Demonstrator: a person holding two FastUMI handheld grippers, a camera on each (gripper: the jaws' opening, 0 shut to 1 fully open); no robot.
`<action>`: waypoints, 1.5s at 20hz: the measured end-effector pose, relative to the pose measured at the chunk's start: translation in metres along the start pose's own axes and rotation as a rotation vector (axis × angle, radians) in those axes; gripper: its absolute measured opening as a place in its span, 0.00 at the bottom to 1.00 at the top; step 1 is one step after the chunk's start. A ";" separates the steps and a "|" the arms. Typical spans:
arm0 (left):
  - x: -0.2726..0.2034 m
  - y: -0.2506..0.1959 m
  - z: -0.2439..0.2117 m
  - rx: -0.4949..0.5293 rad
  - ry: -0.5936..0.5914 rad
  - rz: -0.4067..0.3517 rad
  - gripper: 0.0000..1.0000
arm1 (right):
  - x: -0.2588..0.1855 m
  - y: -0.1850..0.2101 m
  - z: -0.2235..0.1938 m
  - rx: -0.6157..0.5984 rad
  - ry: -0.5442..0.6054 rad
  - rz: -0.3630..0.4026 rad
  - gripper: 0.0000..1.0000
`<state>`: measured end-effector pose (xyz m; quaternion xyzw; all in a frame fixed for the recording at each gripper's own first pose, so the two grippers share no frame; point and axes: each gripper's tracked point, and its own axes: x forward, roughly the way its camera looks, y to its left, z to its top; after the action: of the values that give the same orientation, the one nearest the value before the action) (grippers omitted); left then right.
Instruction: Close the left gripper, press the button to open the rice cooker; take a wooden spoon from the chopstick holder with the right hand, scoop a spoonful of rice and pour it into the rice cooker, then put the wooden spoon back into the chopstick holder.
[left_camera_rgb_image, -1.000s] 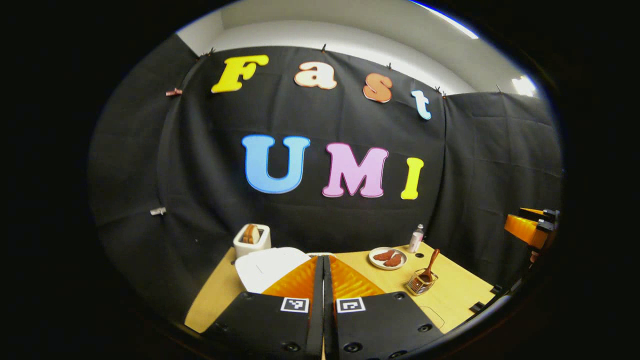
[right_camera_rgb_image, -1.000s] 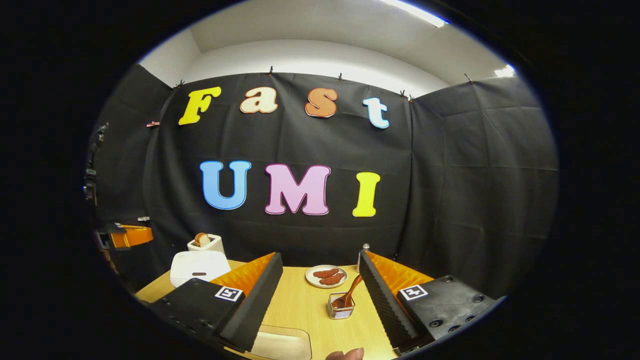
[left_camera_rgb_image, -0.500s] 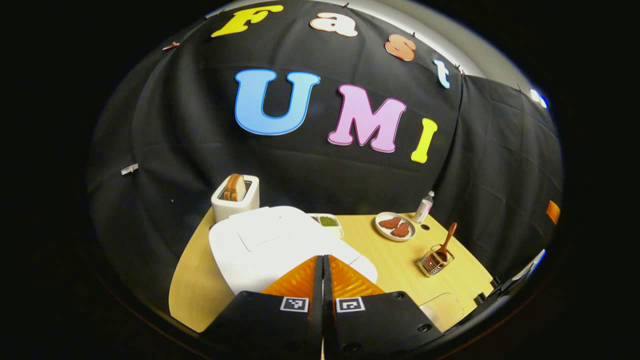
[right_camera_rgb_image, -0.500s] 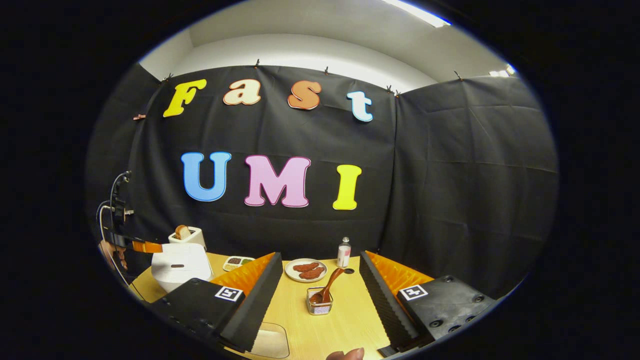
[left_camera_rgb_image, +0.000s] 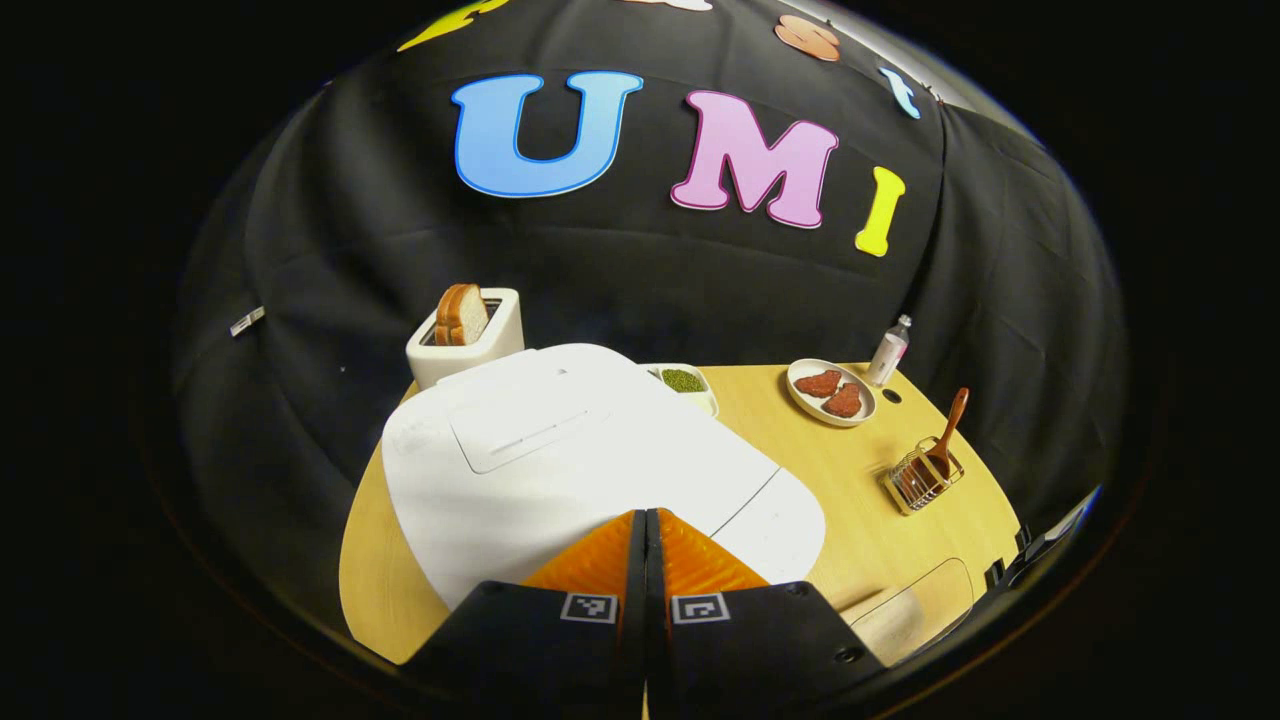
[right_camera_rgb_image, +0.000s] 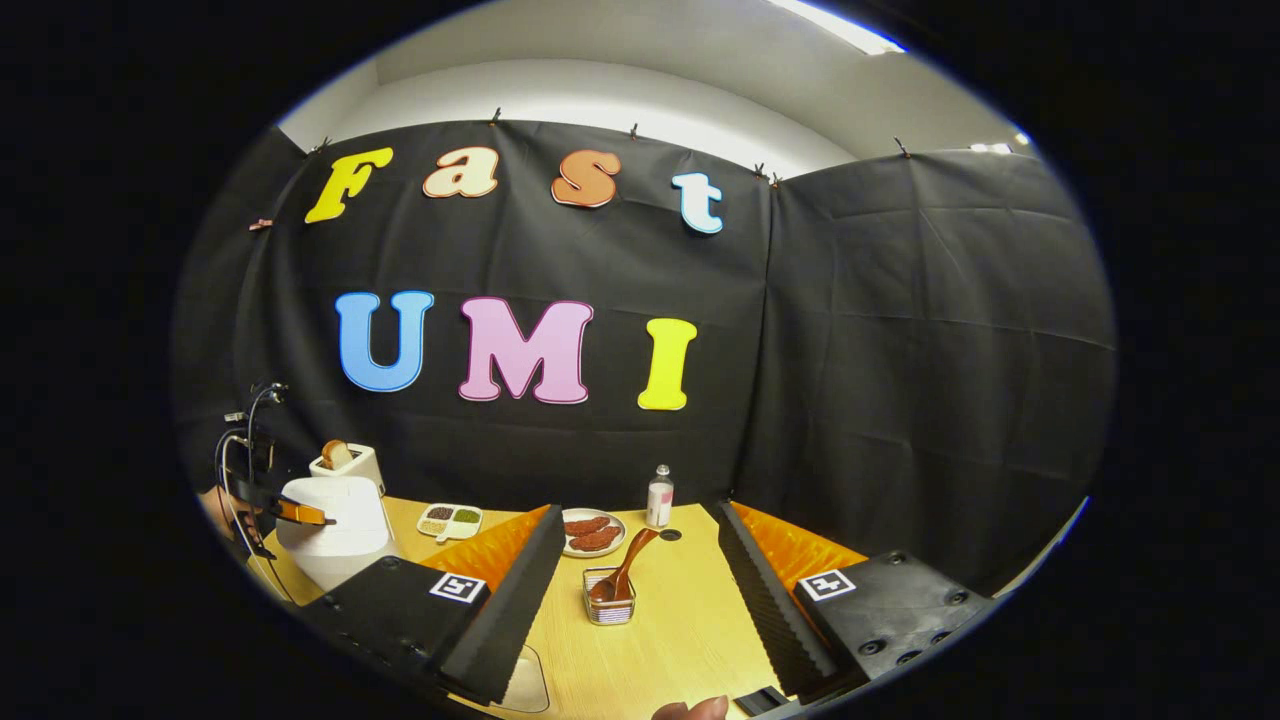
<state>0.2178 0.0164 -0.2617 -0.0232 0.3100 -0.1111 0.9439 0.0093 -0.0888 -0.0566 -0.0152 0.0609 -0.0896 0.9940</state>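
left tool (left_camera_rgb_image: 645, 520): fingers pressed flat together, nothing between them (first bit of the task, closing it, looks done). Tips hang over the front of the rice cooker (left_camera_rgb_image: 590, 470), near the lid's front edge; contact can't be told from here.
rice cooker: lid down, not opened yet. White body sits at the left of the tabletop (left_camera_rgb_image: 860, 520), just in front of the toaster (left_camera_rgb_image: 465, 330). Button itself not made out in the left gripper view.
change, left side: a second ago the cooker was a small white patch past the fingertips; now it's large and right under them, and the wall letters have slid up. So the tool has dropped and pitched down toward the cooker, closing in for the button press (my read).
right tool (right_camera_rgb_image: 635, 590): jaws wide apart, holding nothing, hovering above the near tabletop.
wooden spoon (right_camera_rgb_image: 622, 572): standing tilted in the chopstick holder (right_camera_rgb_image: 608, 608), handle leaning up and right, between the two open fingers but farther off, untouched.
change, right side: small drift only; holder and spoon have slipped a bit leftward, and the left tool (right_camera_rgb_image: 300, 514) now shows at the cooker's side.
other stuff: plate of meat (left_camera_rgb_image: 830, 390), small bottle (left_camera_rgb_image: 888, 350), divided dish with green bits (left_camera_rgb_image: 685, 382) behind the cooker.
task stage: early; press pending, spoon steps all left.
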 end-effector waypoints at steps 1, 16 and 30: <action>0.001 0.001 0.000 0.001 -0.001 -0.002 0.06 | 0.000 -0.001 -0.001 0.000 0.004 -0.005 0.98; -0.014 0.002 0.028 -0.001 -0.054 0.016 0.06 | -0.003 0.003 -0.008 -0.003 0.008 0.007 0.98; -0.091 0.008 0.139 0.081 -0.417 0.154 0.23 | -0.004 -0.002 -0.016 0.050 0.031 0.073 0.98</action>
<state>0.2303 0.0406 -0.0981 0.0162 0.1044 -0.0440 0.9934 0.0027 -0.0908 -0.0717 0.0134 0.0745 -0.0548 0.9956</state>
